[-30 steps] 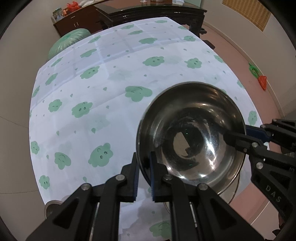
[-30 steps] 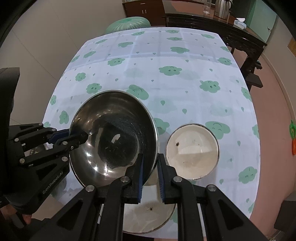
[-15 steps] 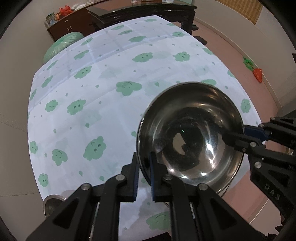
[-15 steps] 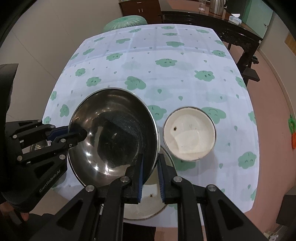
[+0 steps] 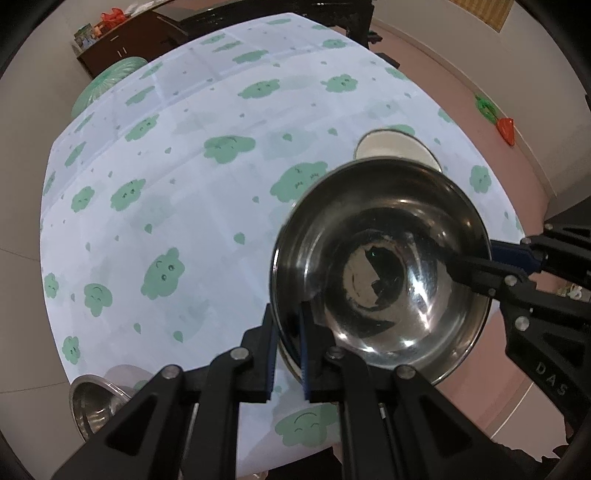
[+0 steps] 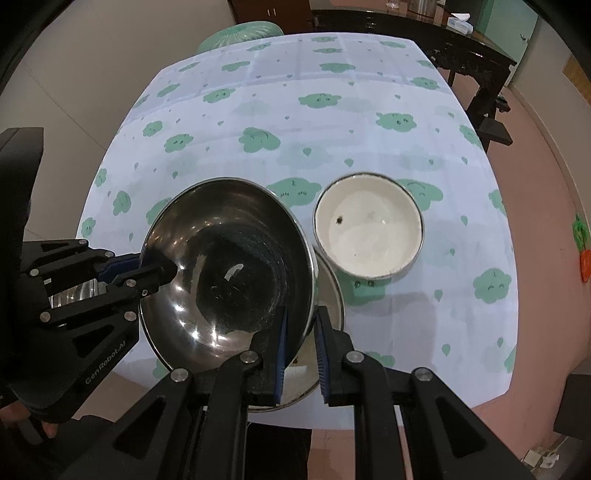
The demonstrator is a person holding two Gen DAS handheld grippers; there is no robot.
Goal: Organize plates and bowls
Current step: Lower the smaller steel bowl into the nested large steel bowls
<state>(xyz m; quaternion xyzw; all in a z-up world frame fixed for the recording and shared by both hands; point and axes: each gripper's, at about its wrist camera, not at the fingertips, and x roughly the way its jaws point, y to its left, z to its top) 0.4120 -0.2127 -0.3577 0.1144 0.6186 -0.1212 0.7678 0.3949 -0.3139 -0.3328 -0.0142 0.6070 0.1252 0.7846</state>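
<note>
A large steel bowl (image 5: 380, 266) (image 6: 229, 269) is held in the air above the table's near edge. My left gripper (image 5: 288, 325) is shut on its left rim and shows in the right wrist view (image 6: 147, 264). My right gripper (image 6: 300, 332) is shut on its right rim and shows in the left wrist view (image 5: 476, 262). A white enamel bowl (image 6: 369, 230) (image 5: 391, 147) stands on the cloth just right of the steel bowl. A flat steel plate (image 6: 328, 295) lies under the steel bowl, mostly hidden. A small steel bowl (image 5: 96, 402) (image 6: 74, 291) sits at the near left edge.
The round table (image 6: 314, 110) has a white cloth with green cloud prints. A green stool (image 6: 240, 31) and a dark wooden table (image 6: 461, 48) stand beyond it. Pink floor (image 6: 535, 155) lies to the right.
Both grippers have carried the steel bowl back toward the near edge and a little higher. The white bowl now shows past its rim in the left wrist view.
</note>
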